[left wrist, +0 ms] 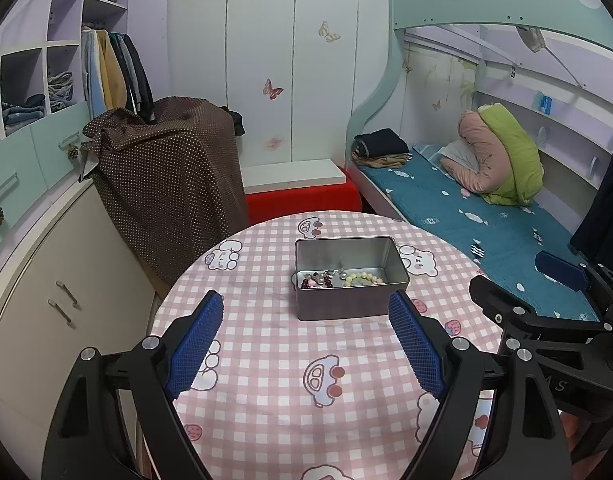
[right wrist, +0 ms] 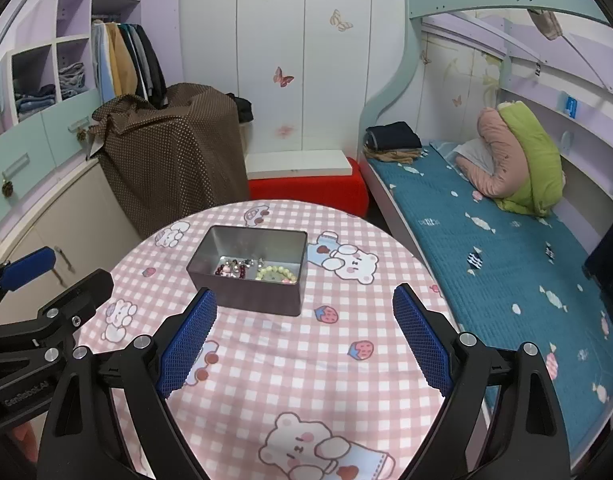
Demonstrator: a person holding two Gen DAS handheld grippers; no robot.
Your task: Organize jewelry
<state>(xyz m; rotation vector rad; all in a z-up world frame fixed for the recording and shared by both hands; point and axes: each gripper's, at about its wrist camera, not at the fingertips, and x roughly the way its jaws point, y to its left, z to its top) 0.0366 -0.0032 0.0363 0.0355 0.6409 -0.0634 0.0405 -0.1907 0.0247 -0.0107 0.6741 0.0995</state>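
An open grey metal tin (left wrist: 348,300) stands on the round table with a pink checked cloth (left wrist: 266,360). Inside lie a dark red bead bracelet (left wrist: 316,281), a pale green bead bracelet (left wrist: 364,279) and small silver pieces. The tin also shows in the right wrist view (right wrist: 250,296), with the green bracelet (right wrist: 276,274) and red beads (right wrist: 228,270). My left gripper (left wrist: 306,300) is open and empty, just short of the tin. My right gripper (right wrist: 306,300) is open and empty, near the tin's front right. Each gripper shows in the other's view.
A bed with a blue cover (left wrist: 486,232) runs along the right of the table. A brown dotted cloth covers something (left wrist: 166,184) at the back left, beside a cabinet (left wrist: 46,300). A red box (left wrist: 302,200) sits behind the table.
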